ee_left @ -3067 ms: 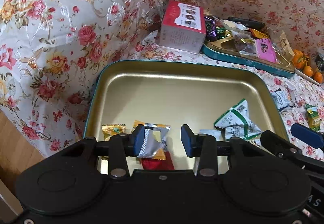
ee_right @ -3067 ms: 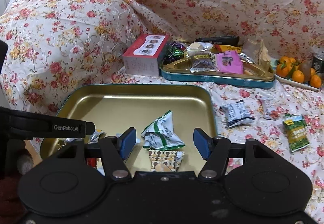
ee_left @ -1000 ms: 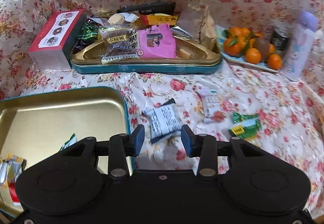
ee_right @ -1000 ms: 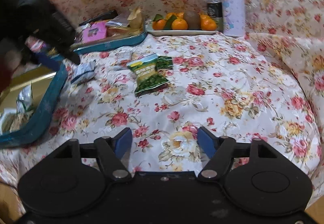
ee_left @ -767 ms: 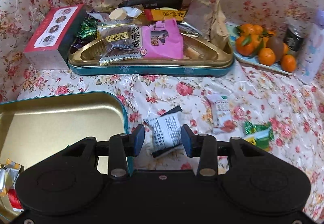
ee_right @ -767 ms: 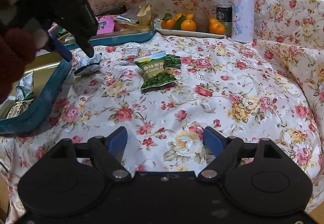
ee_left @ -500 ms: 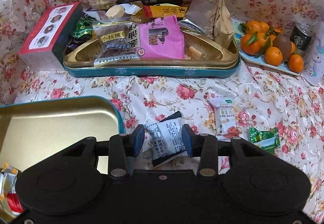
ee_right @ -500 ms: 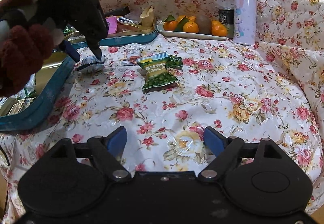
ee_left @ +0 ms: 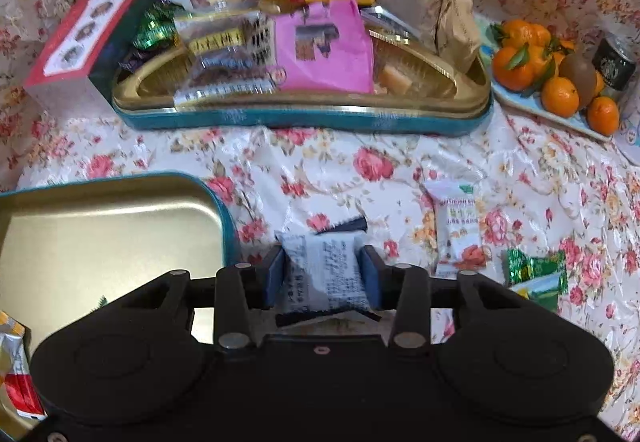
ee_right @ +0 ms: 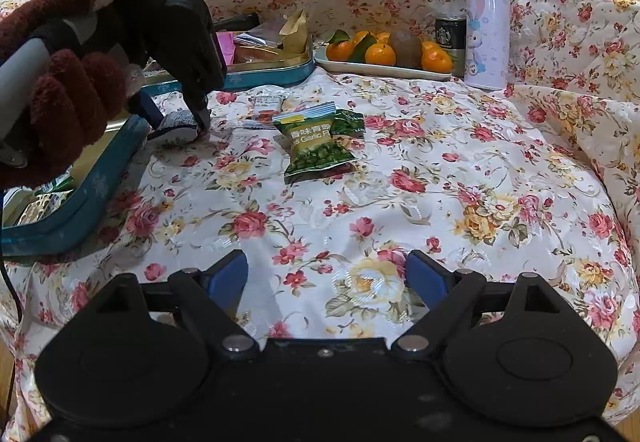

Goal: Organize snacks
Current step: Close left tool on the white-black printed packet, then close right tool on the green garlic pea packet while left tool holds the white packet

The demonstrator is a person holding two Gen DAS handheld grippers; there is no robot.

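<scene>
Teal tin [ee_left: 230,238] sits just left of your white packet [ee_left: 326,278]; left gripper [ee_left: 323,276] jaws closing around it, right gripper [ee_right: 326,278] jaws spread, empty.

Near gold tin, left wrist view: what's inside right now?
In the near gold tin, mostly bare gold floor shows. A red, orange and silver wrapper sits at its lower left edge, plus a green sliver. The left gripper's black body covers the rest.

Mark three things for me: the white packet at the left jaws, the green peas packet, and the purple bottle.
white packet [ee_left: 324,278], left wrist view, printed face.
green peas packet [ee_right: 316,146], right wrist view, front middle.
purple bottle [ee_right: 487,30], right wrist view, body.
</scene>
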